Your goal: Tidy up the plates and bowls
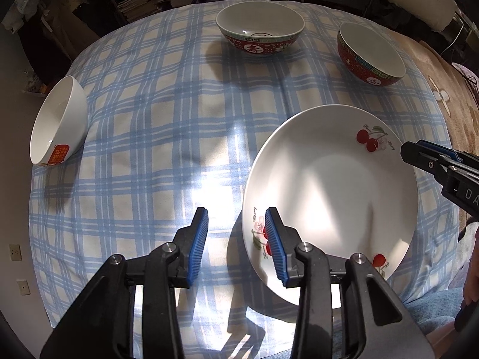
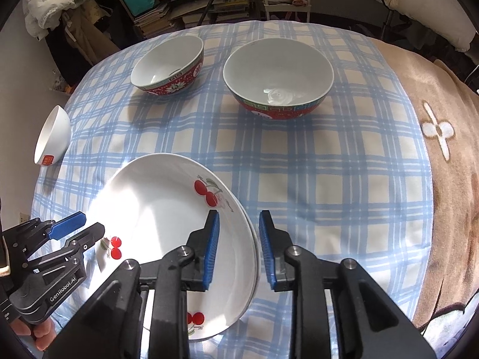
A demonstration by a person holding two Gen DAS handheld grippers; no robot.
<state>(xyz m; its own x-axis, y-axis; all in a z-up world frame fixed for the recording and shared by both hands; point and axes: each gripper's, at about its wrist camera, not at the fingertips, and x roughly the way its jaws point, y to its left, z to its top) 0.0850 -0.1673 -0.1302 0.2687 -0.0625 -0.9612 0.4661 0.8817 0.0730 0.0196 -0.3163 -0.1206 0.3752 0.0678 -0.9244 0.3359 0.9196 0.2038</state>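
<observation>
A white plate with cherry prints [image 1: 329,185] lies on the blue checked tablecloth [image 1: 164,113]; in the right wrist view [image 2: 155,224] it looks like two stacked plates. My left gripper [image 1: 236,245] is open, its jaws straddling the plate's left rim. My right gripper [image 2: 239,248] is open, its jaws straddling the plate's right rim. Two red patterned bowls [image 1: 260,28] [image 1: 371,55] stand at the far side, also seen in the right wrist view [image 2: 169,65] [image 2: 278,79]. A white bowl [image 1: 58,122] lies tilted at the left edge.
The round table ends in a brown blanket [image 2: 443,155] on the right. Shelves with books and boxes [image 2: 185,0] stand behind the table. The white bowl [image 2: 52,136] sits close to the table's left edge.
</observation>
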